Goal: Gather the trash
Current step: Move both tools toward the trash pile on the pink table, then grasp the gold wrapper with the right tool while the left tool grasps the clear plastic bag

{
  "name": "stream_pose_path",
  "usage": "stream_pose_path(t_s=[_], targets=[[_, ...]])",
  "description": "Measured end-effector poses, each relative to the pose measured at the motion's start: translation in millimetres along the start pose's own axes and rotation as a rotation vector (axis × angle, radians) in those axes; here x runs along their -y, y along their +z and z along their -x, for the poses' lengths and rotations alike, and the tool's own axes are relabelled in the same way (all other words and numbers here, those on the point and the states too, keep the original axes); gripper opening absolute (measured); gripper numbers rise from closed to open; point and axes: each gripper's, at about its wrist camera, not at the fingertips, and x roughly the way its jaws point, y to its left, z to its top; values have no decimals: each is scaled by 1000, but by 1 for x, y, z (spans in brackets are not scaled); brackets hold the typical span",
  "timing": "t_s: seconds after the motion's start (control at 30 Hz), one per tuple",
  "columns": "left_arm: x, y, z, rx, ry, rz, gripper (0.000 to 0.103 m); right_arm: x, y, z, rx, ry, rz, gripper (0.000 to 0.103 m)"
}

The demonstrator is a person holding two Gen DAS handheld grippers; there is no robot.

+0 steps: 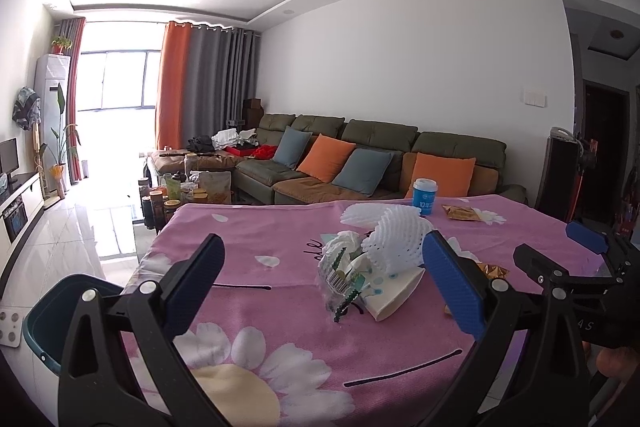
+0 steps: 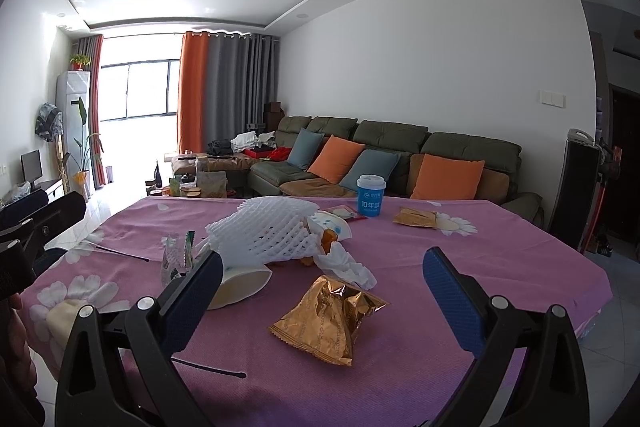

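Both grippers hover over the table (image 2: pixel 440 367), which wears a pink daisy cloth, and both stand wide apart, holding nothing. The landmark is the white foam net (image 1: pixel 394 247) in the middle of the cloth, and the trash lies gathered around it.

From the left gripper (image 1: pixel 322 283), the net sits straight ahead between the fingers, with a clear plastic wrapper (image 1: pixel 340 277) and a white paper cup (image 1: pixel 394 293) on its side just in front of it. A blue cup (image 1: pixel 424 195) stands upright behind the net, near the far edge. Only this view shows the dark green bin (image 1: pixel 48 323) below the table's near left corner, and the right gripper's blue pads (image 1: pixel 588 237) off to the right of the net.

From the right gripper (image 2: pixel 322 301), a gold snack bag (image 2: pixel 330 319) lies in front of the net, between the fingers. A crumpled white tissue (image 2: pixel 346 263) lies between net and bag. A second gold packet (image 2: pixel 414 217) lies behind the net, right of the blue cup.
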Motion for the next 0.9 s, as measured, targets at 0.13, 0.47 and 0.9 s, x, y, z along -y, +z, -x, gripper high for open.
stream_pose_path(t_s=[0.13,0.47,0.9], targets=[[0,2,-5,-4,-12,4,97,1,0,-3,-8,-3,-1,97],[1,6,-24,-13,-32,-8,97,15,0,-21,-56,0,-53,97],[9,-11,-93,-192,-86,-37,97,40,-28,-89,-320,38,-183,97]])
